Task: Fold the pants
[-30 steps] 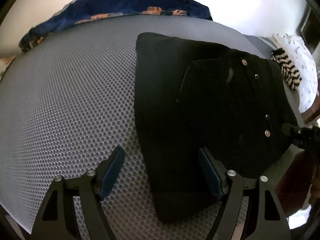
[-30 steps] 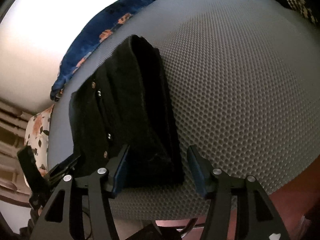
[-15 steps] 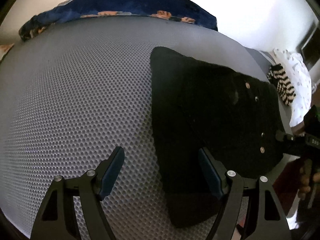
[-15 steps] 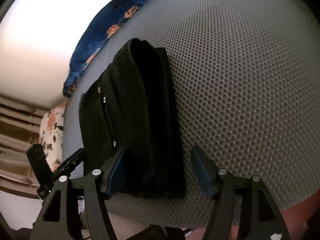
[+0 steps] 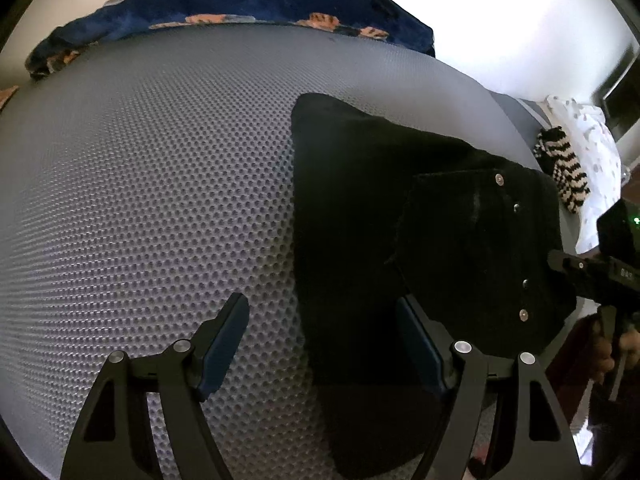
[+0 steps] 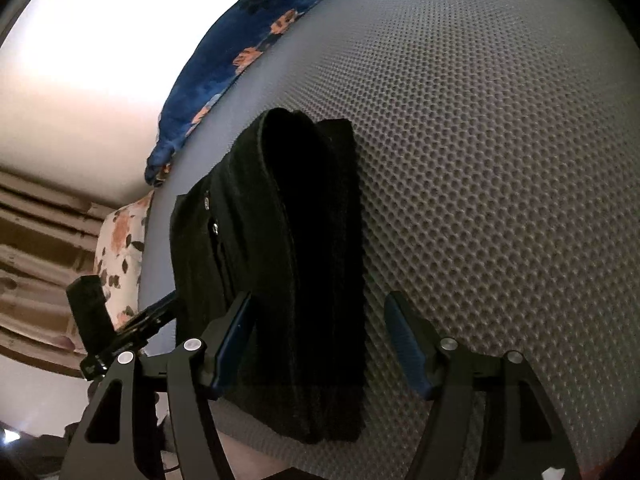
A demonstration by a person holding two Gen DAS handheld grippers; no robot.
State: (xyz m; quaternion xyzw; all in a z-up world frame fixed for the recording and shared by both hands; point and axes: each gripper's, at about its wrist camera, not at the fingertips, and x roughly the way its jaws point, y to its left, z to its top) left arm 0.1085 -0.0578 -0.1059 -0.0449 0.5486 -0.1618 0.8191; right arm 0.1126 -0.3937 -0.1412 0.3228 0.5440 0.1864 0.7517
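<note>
The black pants (image 5: pixel 400 248) lie folded into a compact stack on the grey honeycomb mat (image 5: pixel 152 208), with the riveted waist part on top at the right. In the right wrist view the pants (image 6: pixel 288 264) show as a thick layered bundle near the mat's (image 6: pixel 500 160) front edge. My left gripper (image 5: pixel 322 340) is open and empty, hovering over the stack's left edge. My right gripper (image 6: pixel 318 340) is open and empty, just above the stack's near end. The right gripper also shows at the right edge of the left wrist view (image 5: pixel 592 276).
A dark blue floral blanket (image 5: pixel 240 4) lies along the mat's far edge, also in the right wrist view (image 6: pixel 240 60). A black-and-white striped cloth (image 5: pixel 560 168) and a white spotted pillow (image 5: pixel 596 160) lie at the far right. A floral cushion (image 6: pixel 120 248) lies left of the mat.
Both grippers have pulled back a little from the folded pants and stayed open. The pants lie still on the mat.
</note>
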